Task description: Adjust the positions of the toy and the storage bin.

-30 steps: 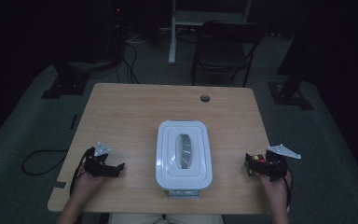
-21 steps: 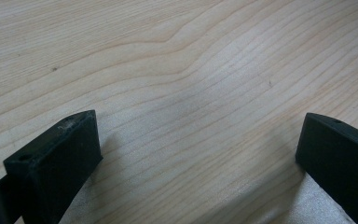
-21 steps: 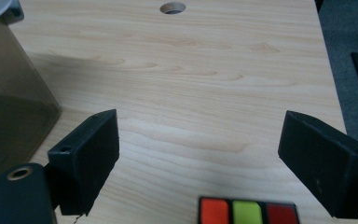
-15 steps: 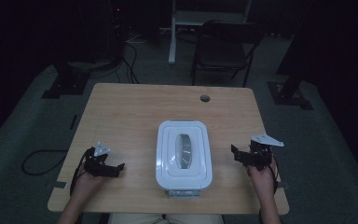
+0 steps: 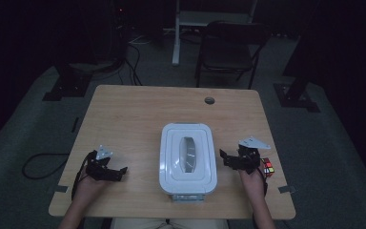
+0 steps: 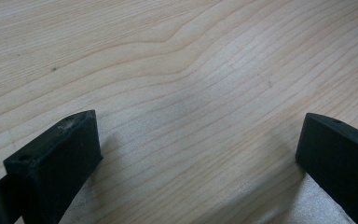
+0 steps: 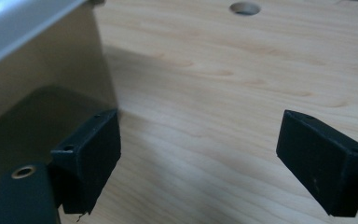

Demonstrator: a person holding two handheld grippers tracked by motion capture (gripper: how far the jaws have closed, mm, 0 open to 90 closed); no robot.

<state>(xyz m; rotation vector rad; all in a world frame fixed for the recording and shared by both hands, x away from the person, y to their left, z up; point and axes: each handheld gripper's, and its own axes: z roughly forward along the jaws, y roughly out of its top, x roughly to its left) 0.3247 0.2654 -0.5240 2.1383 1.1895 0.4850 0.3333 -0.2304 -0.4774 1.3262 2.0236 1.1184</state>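
A white box with a closed, handled lid (image 5: 188,157) stands at the table's front middle. My right gripper (image 5: 225,160) hovers just right of it, jaws open and pointed at its side; in the right gripper view the box wall (image 7: 37,70) rises beside the left jaw, and bare wood lies between the jaws of the gripper (image 7: 200,140). A colourful puzzle cube (image 5: 267,168) lies on the table behind that hand. My left gripper (image 5: 119,171) rests open near the front left, apart from the box. Its own view has the gripper (image 6: 198,140) over bare wood.
The wooden table (image 5: 138,119) has a round cable hole (image 5: 209,100) near its far edge, also seen as the hole (image 7: 244,8) in the right gripper view. A dark folding chair (image 5: 231,47) and stand legs sit on the floor beyond.
My right gripper has moved left and slightly forward, from over the cube to beside the box, leaving the cube uncovered on the table. The left gripper has stayed put.
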